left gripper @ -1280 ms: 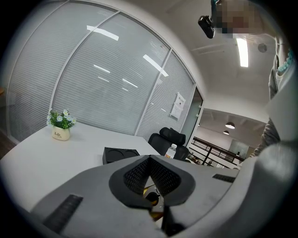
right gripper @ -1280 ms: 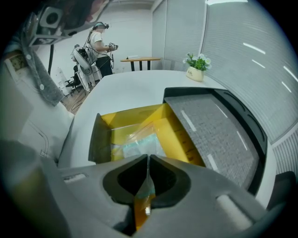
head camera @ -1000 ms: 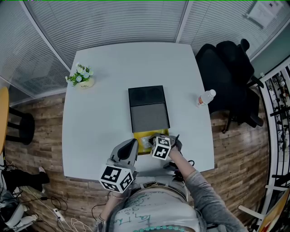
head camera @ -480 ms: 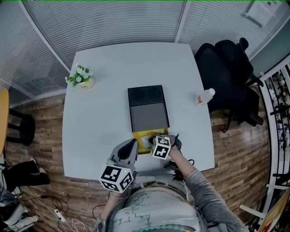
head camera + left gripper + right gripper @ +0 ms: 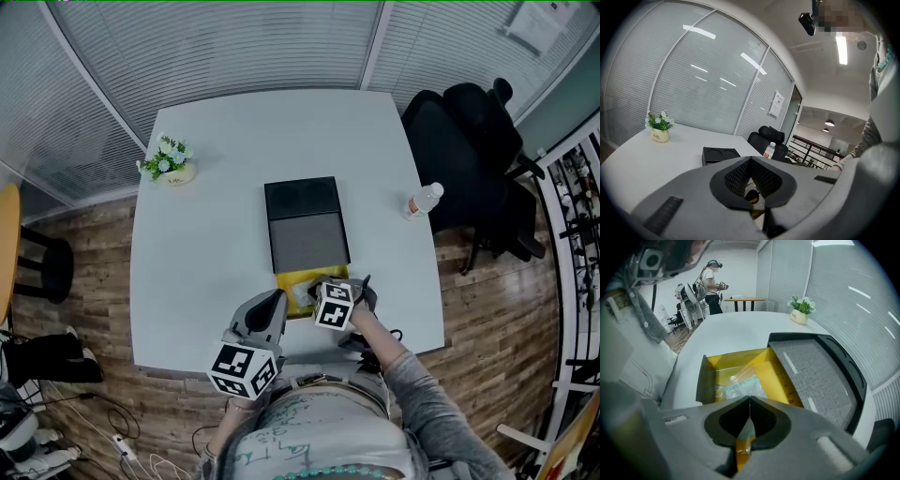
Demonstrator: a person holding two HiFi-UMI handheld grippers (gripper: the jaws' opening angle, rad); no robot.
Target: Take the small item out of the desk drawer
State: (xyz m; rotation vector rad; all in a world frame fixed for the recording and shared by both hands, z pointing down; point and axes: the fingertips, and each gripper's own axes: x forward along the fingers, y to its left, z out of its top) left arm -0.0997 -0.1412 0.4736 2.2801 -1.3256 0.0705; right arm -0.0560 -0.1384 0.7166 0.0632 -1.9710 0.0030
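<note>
A black desk drawer unit (image 5: pixel 305 225) stands mid-table with its yellow drawer (image 5: pixel 324 274) pulled out toward me. Inside lies a small clear plastic packet (image 5: pixel 740 389) with pale teal contents. My right gripper (image 5: pixel 750 401) points steeply down into the drawer; its jaws have just been closing and are now shut on the near edge of the packet, a strip of which shows between the pads. In the head view this gripper (image 5: pixel 310 294) sits over the drawer. The left gripper (image 5: pixel 273 300) hovers beside the drawer's left, shut and empty (image 5: pixel 751 160).
A small flower pot (image 5: pixel 167 161) stands at the table's far left corner and a water bottle (image 5: pixel 424 201) near its right edge. A black office chair (image 5: pixel 478 141) is beyond the right side. The table's front edge is just under my hands.
</note>
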